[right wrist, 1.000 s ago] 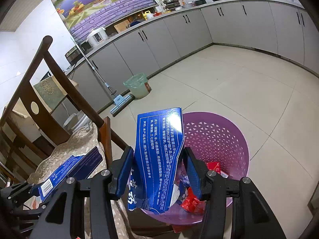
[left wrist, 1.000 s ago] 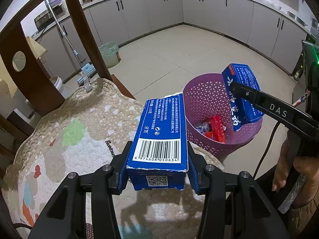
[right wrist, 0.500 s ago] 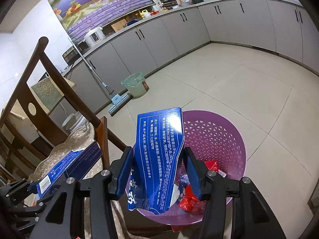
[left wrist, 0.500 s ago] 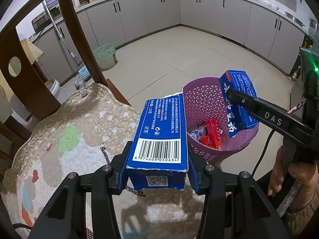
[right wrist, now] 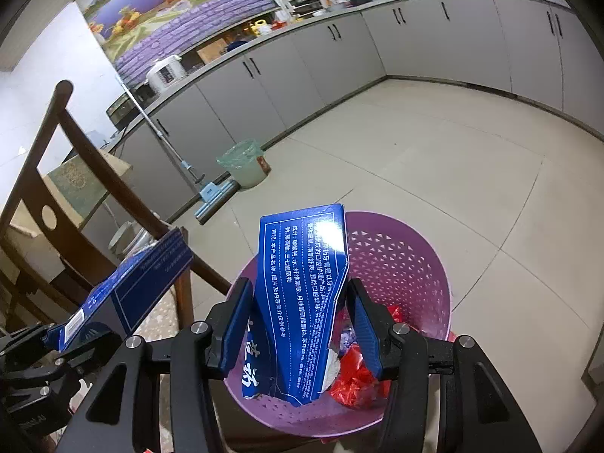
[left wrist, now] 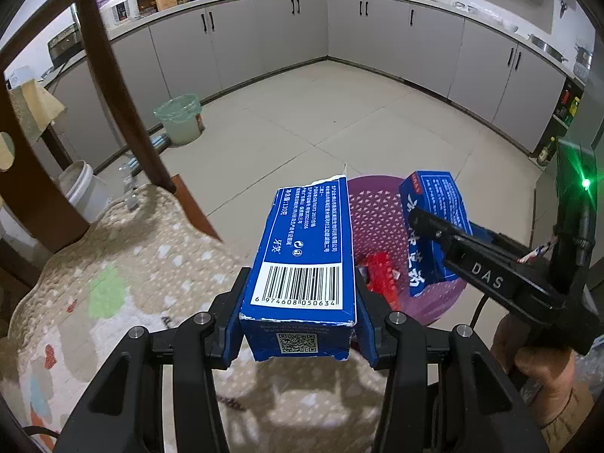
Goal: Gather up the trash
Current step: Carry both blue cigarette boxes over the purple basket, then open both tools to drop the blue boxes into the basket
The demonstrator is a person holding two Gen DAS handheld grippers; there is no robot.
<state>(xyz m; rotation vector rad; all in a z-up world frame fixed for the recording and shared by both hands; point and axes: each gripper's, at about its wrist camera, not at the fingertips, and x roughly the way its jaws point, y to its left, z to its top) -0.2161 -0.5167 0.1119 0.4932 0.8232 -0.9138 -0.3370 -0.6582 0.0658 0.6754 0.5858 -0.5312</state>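
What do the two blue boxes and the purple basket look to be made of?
Blue box in the left claw: thin printed cardboard, slightly glossy, with a torn white edge at its top. Crushed blue box in the right claw: likely the same glossy card; it is creased, ripped and shows a glare spot. Purple basket: probably moulded plastic, matte, its wall pierced with regular triangular holes.

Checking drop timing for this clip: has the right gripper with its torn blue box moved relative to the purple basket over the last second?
Yes, slightly. In the right wrist view the right gripper, shut on the torn blue box, sits more squarely over the purple basket, whose rim now shows left of the box.
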